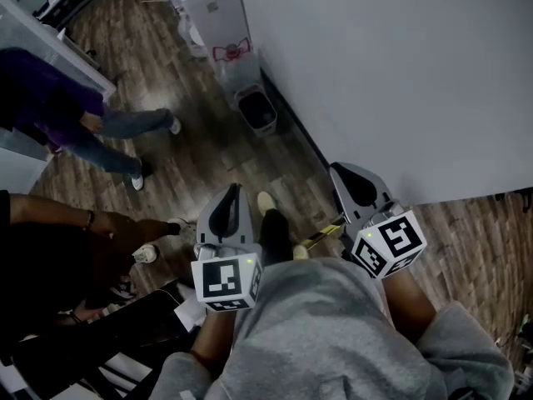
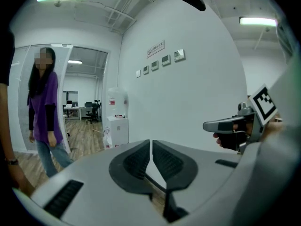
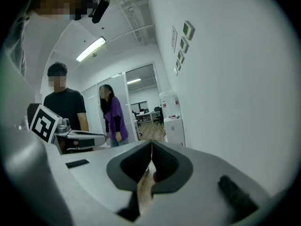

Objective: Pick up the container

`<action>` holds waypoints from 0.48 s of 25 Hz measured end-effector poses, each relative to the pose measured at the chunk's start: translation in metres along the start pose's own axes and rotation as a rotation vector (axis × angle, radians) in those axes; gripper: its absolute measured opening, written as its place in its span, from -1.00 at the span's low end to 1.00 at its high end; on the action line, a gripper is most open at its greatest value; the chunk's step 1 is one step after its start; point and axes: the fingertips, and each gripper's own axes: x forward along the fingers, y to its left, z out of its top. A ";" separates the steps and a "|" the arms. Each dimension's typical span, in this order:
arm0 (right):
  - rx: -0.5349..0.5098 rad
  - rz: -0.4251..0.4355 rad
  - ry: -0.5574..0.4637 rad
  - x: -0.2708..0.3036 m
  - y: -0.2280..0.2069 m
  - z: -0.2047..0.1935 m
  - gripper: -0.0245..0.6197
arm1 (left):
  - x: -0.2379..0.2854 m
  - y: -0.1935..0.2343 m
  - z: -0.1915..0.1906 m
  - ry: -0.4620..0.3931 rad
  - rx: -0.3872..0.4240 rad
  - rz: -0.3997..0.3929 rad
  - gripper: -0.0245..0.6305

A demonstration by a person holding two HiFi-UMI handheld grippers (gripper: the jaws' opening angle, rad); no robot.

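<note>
A: State of the left gripper [image 1: 233, 192]?

B: Clenched. In the left gripper view its jaws are seen pressed together, tip to tip, and nothing is gripped between them.

A: And the right gripper [image 1: 340, 172]?

B: Also clenched and empty; its jaws are seen meeting at the tips in the right gripper view. Both are held side by side in front of the body, pointed slightly downward along a white wall [image 1: 400, 82].

A: Location of the container?

B: It cannot be made out in any view. A wood floor [image 1: 191, 132] is recorded below the grippers, with a dark bin [image 1: 256, 111] and a white dispenser [image 1: 215, 11] set against the wall. A person in purple [image 2: 44, 107] is seen to the left, and a person in black [image 3: 66, 107] is seen nearer.
</note>
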 end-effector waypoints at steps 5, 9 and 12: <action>0.007 0.007 0.019 0.055 -0.020 0.012 -0.85 | 0.054 0.026 0.013 0.008 -0.017 -0.007 -0.84; -0.001 0.024 0.034 0.096 -0.025 0.025 -0.85 | 0.087 0.049 0.024 0.009 -0.025 -0.011 -0.84; 0.003 0.029 0.044 0.127 -0.028 0.034 -0.85 | 0.108 0.066 0.033 0.018 -0.026 -0.015 -0.84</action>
